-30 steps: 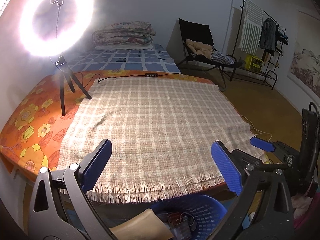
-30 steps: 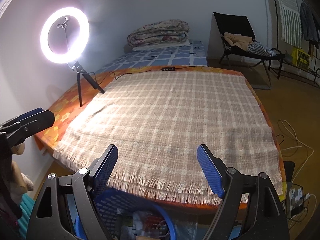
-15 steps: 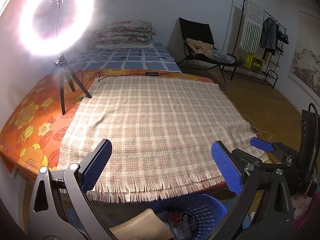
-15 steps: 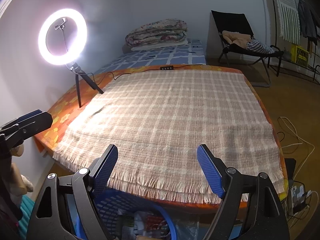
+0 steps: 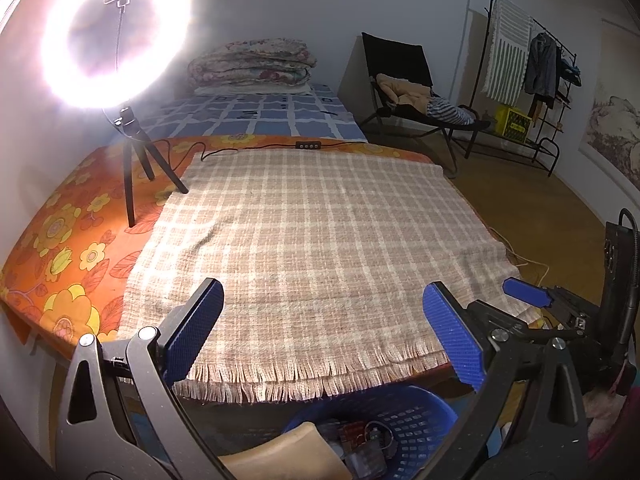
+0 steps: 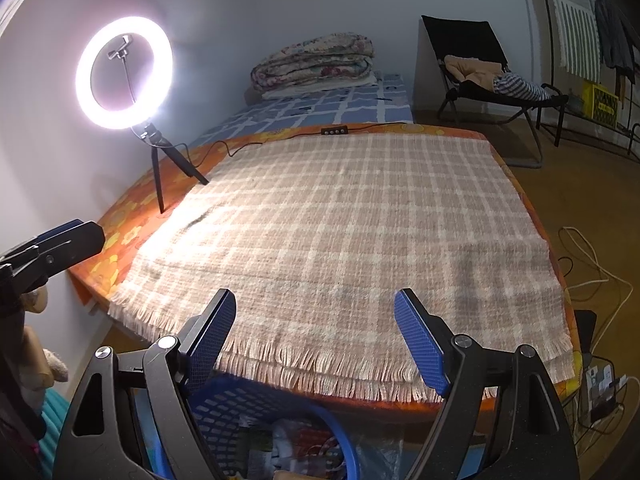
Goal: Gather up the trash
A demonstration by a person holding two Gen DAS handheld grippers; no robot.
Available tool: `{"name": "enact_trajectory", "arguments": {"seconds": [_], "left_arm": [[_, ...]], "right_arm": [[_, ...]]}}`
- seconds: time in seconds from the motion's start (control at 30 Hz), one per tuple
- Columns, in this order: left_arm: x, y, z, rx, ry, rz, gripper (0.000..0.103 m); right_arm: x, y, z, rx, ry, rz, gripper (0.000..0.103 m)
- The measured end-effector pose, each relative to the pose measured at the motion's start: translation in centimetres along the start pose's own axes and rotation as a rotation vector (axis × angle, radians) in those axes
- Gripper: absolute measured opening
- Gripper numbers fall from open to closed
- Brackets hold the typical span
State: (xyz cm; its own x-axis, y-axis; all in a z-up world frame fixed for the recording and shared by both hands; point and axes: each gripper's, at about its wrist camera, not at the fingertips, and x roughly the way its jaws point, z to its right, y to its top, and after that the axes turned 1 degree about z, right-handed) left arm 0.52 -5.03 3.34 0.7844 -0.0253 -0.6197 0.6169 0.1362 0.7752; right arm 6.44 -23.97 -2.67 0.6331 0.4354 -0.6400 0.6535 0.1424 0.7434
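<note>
Now both jaws gape wide and empty, left hand-held gripper (image 5: 322, 330) and right hand-held gripper (image 6: 314, 338) poised over the plaid blanket's (image 5: 320, 232) fringed near edge, blue trash basket (image 5: 404, 412) just below.

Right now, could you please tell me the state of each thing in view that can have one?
left gripper: open, holding nothing
right gripper: open, holding nothing
ring light: switched on, standing on its tripod
plaid blanket: spread flat, nothing lying on it
blue basket: below the near edge, trash inside
quilt: folded
</note>
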Motion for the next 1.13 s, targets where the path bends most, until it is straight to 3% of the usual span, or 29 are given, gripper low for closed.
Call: {"name": "enact_trajectory", "arguments": {"seconds": [1.13], "left_arm": [[-0.29, -0.37, 0.13, 0.009, 0.034, 0.017, 0.101]], "right_arm": [[0.47, -0.46, 0.08, 0.017, 0.014, -0.027, 0.081]]}}
